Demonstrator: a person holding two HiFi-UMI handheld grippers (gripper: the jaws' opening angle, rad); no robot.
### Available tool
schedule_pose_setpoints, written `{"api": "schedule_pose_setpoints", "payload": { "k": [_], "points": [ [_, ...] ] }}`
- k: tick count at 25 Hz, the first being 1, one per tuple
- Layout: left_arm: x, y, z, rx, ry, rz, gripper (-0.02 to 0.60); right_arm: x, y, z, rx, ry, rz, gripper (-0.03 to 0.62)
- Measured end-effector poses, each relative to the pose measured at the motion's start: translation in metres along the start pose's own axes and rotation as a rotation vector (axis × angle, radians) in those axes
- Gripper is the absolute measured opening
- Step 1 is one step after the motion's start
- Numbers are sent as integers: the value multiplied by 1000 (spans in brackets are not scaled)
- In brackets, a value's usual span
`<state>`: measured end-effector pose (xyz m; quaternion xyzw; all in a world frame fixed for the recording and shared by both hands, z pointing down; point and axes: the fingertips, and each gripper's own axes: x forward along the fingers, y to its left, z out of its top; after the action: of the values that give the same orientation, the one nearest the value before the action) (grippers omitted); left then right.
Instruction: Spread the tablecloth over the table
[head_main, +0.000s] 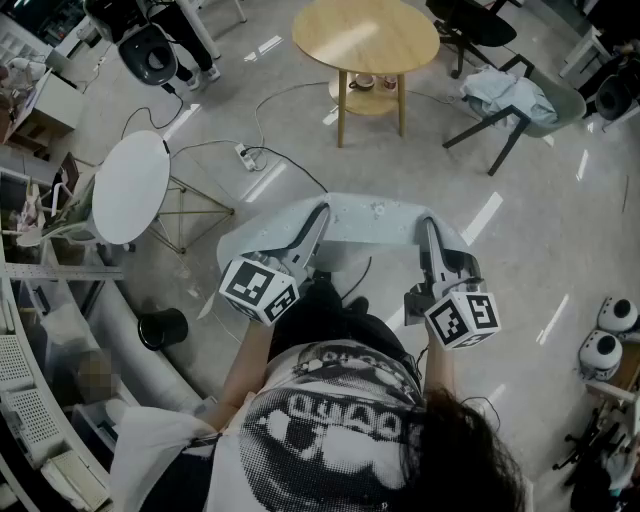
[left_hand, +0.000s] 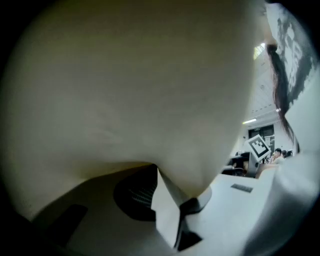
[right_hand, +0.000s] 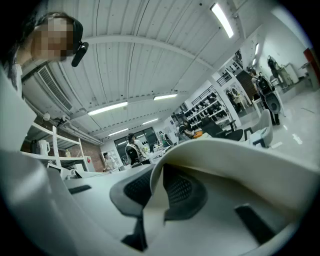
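A power strip (head_main: 243, 154) lies on the grey floor (head_main: 540, 250), a black bin (head_main: 163, 328) nearer, a chair (head_main: 555, 100) far right.

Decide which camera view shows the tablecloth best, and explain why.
The head view: the tablecloth stretches between the left gripper and right gripper. The left gripper view is nearly filled by cloth pinched in its jaws; the right gripper view shows only a pinched fold.

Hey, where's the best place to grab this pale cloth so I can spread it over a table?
By its near edge, one hold toward each end, coming from your side. The pale fabric tablecloth spans wide between the left tongs and right tongs, each shut on that edge, so it is stretched out.
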<state>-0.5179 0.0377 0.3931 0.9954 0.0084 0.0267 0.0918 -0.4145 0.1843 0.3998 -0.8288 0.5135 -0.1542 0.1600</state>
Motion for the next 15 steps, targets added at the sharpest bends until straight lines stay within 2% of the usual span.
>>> {"api": "schedule_pose_setpoints", "payload": {
  "k": [9,15],
  "points": [
    [-12,-21,-4,7,0,27,52,-21,0,-2,27,-3,38,41],
    [-16,-27,-5,-16,-6,36,52,-27,0,-1,29,-11,66,41]
  ]
}}
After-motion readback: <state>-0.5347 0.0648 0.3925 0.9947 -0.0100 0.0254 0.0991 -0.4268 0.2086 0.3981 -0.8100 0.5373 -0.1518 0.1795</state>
